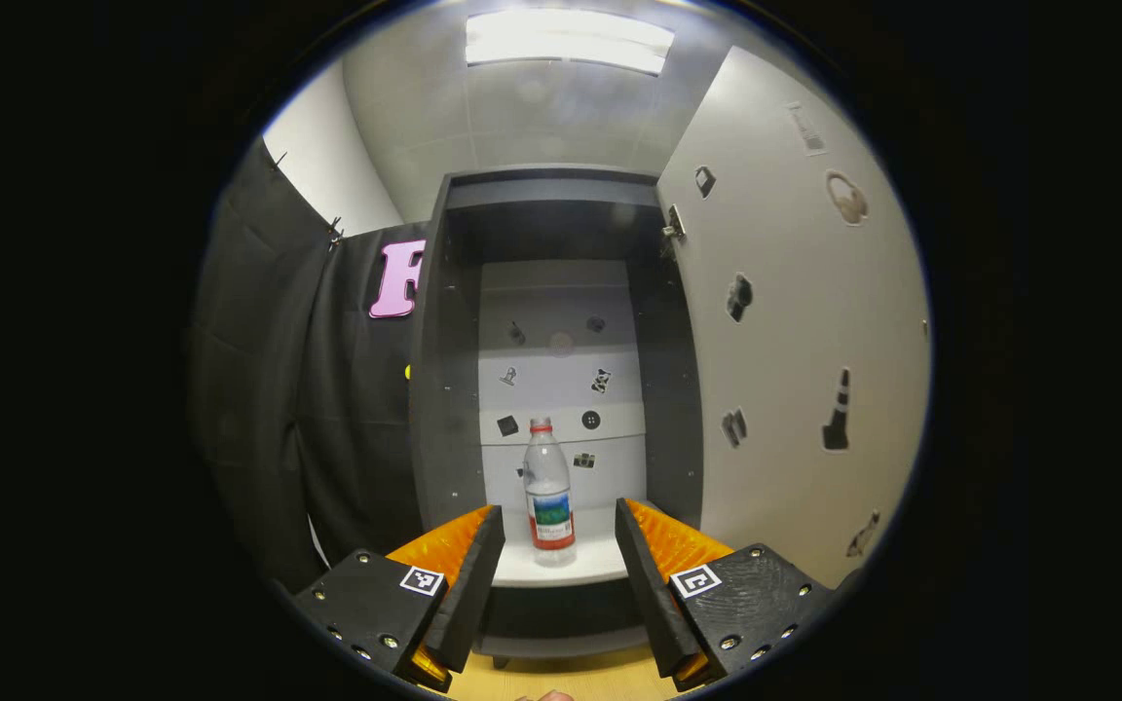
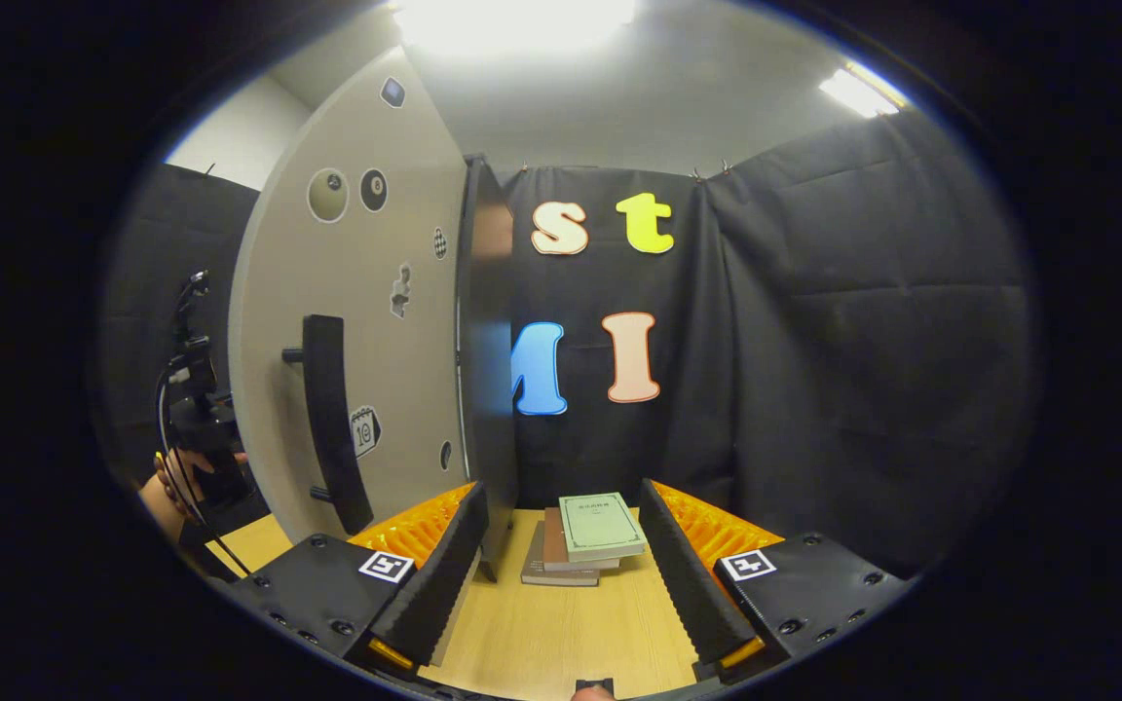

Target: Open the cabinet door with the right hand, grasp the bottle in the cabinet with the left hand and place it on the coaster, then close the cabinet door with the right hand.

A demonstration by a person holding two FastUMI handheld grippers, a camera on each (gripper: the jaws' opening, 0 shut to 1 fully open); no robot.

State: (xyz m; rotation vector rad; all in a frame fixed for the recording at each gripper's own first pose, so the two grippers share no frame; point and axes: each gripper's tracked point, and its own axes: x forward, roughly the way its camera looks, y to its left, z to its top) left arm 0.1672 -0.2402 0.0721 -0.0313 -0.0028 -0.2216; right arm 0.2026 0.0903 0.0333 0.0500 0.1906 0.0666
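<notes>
A clear water bottle [image 1: 549,497] with a red cap and a blue and red label stands upright on the white shelf [image 1: 561,563] inside the dark cabinet [image 1: 444,389]. The cabinet door [image 1: 795,331] is swung wide open to the right. My left gripper [image 1: 559,555] is open in front of the shelf, the bottle showing between its fingers but farther in and untouched. In the right gripper view the door [image 2: 366,321] stands open at the left with its black handle [image 2: 332,419]. My right gripper [image 2: 561,565] is open and holds nothing, beside the door's edge.
A stack of books [image 2: 585,540] lies on the wooden table [image 2: 561,633] ahead of the right gripper. A hand holding the other gripper [image 2: 193,428] shows at the far left of that view. Black cloth walls surround the booth.
</notes>
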